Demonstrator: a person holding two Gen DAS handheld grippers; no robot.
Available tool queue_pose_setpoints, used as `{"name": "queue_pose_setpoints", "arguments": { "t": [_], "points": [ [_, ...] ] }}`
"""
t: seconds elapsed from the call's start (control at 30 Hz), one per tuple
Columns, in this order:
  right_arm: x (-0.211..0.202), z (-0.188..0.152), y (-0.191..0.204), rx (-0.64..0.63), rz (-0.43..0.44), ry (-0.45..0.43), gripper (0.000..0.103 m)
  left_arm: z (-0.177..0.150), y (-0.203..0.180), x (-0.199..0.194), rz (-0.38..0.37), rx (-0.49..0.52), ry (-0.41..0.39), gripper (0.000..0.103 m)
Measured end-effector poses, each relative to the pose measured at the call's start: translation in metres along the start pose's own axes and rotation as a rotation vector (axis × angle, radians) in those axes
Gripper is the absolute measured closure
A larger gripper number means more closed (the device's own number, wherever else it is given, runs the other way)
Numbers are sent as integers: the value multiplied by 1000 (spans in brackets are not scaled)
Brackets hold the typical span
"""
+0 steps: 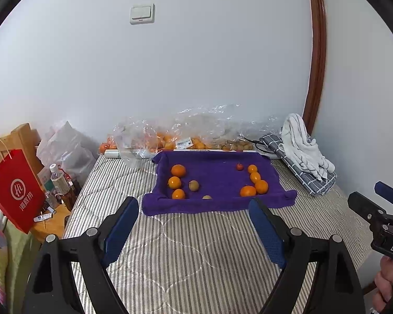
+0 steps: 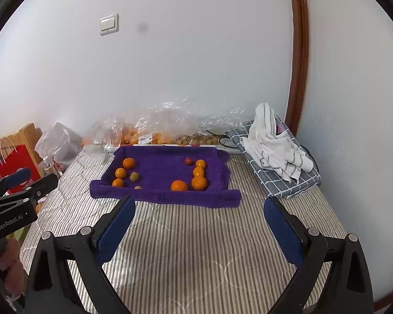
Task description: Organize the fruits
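A purple towel (image 1: 217,180) (image 2: 165,175) lies on the striped mattress with raised edges. On its left side lie three oranges (image 1: 178,170) (image 2: 128,163) and a greenish-brown fruit (image 1: 194,185) (image 2: 134,175). On its right side lie several oranges (image 1: 261,186) (image 2: 199,183) and a small red fruit (image 1: 239,166) (image 2: 188,161). A small brown fruit (image 1: 207,197) (image 2: 137,187) sits at the front edge. My left gripper (image 1: 194,204) is open and empty, short of the towel. My right gripper (image 2: 199,204) is open and empty, also short of it.
Clear plastic bags of oranges and brown fruit (image 1: 186,136) (image 2: 165,130) lie against the wall. A white striped towel (image 1: 304,146) (image 2: 275,149) sits on a checked cloth at the right. A red paper bag (image 1: 15,191) and bottles (image 1: 61,183) stand left of the mattress.
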State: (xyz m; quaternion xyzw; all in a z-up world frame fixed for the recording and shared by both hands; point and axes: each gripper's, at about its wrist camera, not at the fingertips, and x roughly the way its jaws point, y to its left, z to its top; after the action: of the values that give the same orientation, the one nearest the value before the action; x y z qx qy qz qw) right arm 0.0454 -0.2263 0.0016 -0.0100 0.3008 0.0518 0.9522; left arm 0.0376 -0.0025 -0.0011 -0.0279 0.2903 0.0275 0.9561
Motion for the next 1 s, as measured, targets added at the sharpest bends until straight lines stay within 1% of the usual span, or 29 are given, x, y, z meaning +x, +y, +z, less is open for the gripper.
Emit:
{"name": "queue_pose_setpoints", "arguments": {
  "t": [1.0],
  "points": [
    [-4, 1, -1, 18, -11, -11, 5, 3, -1, -1, -5, -5, 1, 17]
  ]
}}
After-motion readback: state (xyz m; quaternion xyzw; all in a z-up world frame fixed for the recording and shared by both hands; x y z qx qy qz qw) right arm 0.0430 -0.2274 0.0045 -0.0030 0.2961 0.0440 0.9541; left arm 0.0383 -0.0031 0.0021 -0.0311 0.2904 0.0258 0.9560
